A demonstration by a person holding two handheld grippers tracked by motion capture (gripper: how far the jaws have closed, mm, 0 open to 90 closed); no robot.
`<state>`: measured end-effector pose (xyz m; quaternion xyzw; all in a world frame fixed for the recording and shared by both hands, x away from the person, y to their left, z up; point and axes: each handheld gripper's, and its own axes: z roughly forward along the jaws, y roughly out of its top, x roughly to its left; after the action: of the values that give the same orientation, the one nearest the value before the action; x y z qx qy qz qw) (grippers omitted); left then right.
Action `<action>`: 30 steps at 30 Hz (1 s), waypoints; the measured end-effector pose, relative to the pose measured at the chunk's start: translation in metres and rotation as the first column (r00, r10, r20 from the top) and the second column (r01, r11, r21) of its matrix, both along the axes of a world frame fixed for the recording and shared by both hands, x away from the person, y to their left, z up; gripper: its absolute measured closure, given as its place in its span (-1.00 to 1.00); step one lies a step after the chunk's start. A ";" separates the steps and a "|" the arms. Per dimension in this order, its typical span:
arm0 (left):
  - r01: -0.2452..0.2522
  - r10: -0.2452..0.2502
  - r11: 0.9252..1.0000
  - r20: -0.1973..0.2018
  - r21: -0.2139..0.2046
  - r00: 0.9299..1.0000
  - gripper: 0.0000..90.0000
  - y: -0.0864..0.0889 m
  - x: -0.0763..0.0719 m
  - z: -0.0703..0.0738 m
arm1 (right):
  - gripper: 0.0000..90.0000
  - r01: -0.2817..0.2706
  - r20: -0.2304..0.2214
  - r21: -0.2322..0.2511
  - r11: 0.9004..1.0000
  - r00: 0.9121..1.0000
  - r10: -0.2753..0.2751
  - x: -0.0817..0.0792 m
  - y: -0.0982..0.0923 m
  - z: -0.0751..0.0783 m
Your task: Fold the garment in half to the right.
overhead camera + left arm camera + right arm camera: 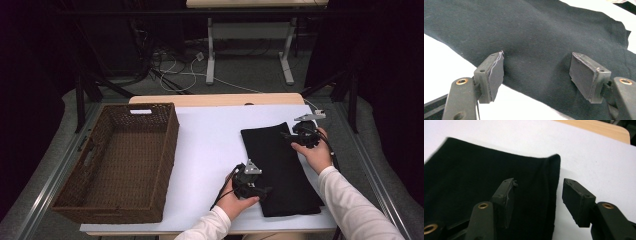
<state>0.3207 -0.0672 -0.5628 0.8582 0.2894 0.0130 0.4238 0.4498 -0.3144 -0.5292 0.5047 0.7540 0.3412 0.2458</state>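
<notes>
White table [210, 150], wicker basket [120, 160] left, black cloth [280, 165] between both spread hand-held grippers, unpinched.

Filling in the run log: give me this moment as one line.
left gripper: open over black cloth | right gripper: open astride cloth's edge | wicker basket: empty

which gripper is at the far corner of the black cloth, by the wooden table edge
The right gripper: it sits at the black cloth's far right corner, while the left gripper is at the near left edge.
</notes>
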 end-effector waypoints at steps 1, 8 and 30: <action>0.003 -0.003 1.000 -0.003 -0.005 1.000 -0.38 0.000 -0.001 0.000 | -0.06 0.007 -0.006 0.001 1.000 1.000 -0.007 0.001 -0.001 -0.002; -0.007 0.008 1.000 -0.020 0.031 1.000 -0.42 -0.001 -0.007 0.004 | -0.12 0.028 -0.023 0.018 0.999 0.999 -0.028 0.009 -0.002 -0.011; -0.025 0.026 0.999 -0.040 0.039 0.999 -0.44 -0.007 -0.012 0.002 | -0.12 0.007 -0.018 0.014 1.000 1.000 -0.007 0.010 0.005 -0.011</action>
<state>0.3083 -0.0738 -0.5608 0.8624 0.3085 0.0068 0.4012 0.4595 -0.3093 -0.5400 0.5120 0.7519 0.3412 0.2368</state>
